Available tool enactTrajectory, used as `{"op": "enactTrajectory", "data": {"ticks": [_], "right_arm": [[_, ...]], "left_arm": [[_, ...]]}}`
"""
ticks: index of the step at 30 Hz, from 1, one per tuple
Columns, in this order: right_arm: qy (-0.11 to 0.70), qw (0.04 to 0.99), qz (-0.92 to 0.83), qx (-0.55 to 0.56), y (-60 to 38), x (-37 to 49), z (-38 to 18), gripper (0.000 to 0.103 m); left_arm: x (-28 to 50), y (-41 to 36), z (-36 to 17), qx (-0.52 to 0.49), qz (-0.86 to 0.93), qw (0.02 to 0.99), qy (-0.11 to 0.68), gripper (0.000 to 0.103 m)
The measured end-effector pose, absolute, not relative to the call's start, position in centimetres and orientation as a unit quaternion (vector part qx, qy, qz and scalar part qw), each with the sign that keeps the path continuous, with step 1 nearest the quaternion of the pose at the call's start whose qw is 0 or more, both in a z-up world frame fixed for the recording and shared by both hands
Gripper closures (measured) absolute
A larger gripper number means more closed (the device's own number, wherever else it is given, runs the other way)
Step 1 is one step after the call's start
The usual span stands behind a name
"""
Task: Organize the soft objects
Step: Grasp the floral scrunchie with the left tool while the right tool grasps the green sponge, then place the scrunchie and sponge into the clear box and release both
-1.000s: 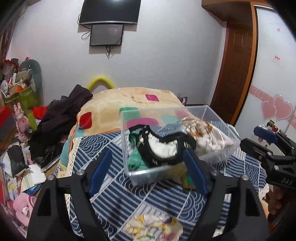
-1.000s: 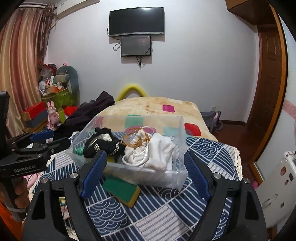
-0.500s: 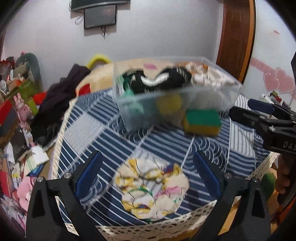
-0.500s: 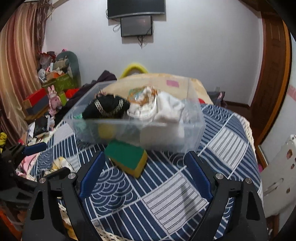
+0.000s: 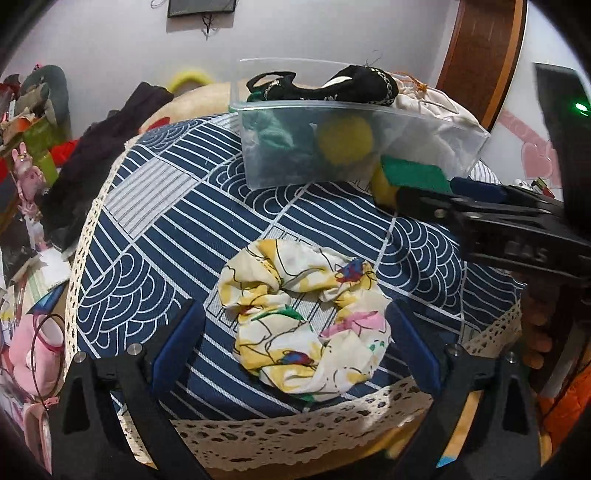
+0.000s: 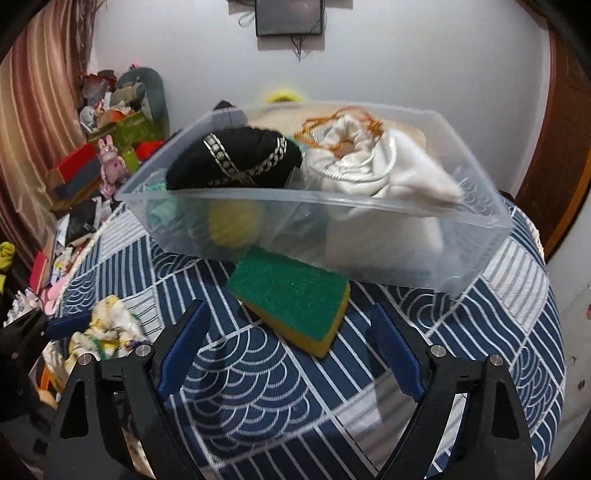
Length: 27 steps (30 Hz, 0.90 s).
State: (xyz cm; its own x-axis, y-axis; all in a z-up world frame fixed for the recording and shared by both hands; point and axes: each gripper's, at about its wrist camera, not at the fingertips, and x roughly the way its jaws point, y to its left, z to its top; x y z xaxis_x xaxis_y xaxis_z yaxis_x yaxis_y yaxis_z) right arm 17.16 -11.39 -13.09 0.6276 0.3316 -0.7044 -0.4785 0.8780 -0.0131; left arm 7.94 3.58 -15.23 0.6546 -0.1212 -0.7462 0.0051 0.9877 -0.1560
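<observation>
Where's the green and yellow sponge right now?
The sponge lies on the blue patterned cloth, its far end against the front wall of the clear bin, ahead of the open right gripper.

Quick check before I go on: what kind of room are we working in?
Probably a cluttered bedroom: a black wall-mounted screen, a pink striped curtain, and heaped toys and boxes beside the blue patterned tablecloth.

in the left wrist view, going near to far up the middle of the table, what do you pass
left gripper → floral scrunchie → bare patch of blue patterned tablecloth → clear plastic bin holding a yellow ball, with a black pouch on top
</observation>
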Motion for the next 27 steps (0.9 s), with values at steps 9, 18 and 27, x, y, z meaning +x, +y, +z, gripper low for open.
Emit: {"op": "enactTrajectory", "data": {"ticks": [9,18,27], "right_arm": [[0.378,0.892,0.227,-0.097,-11.1,17.6,-13.7,0.035],[0.347,0.901,0.233,-0.111,-13.6,14.4,-12.9,0.04],[0.313,0.917,0.228,-0.095,-16.2,13.4,-10.2,0.04]], "left_arm": [[7.4,3.2,-14.7,-0.052,-0.029,0.919,0.39,0.062],[7.3,3.8,-13.3,-0.06,-0.025,0.924,0.376,0.075],[7.3,4.3,-9.8,-0.068,-0.029,0.939,0.336,0.075]]}}
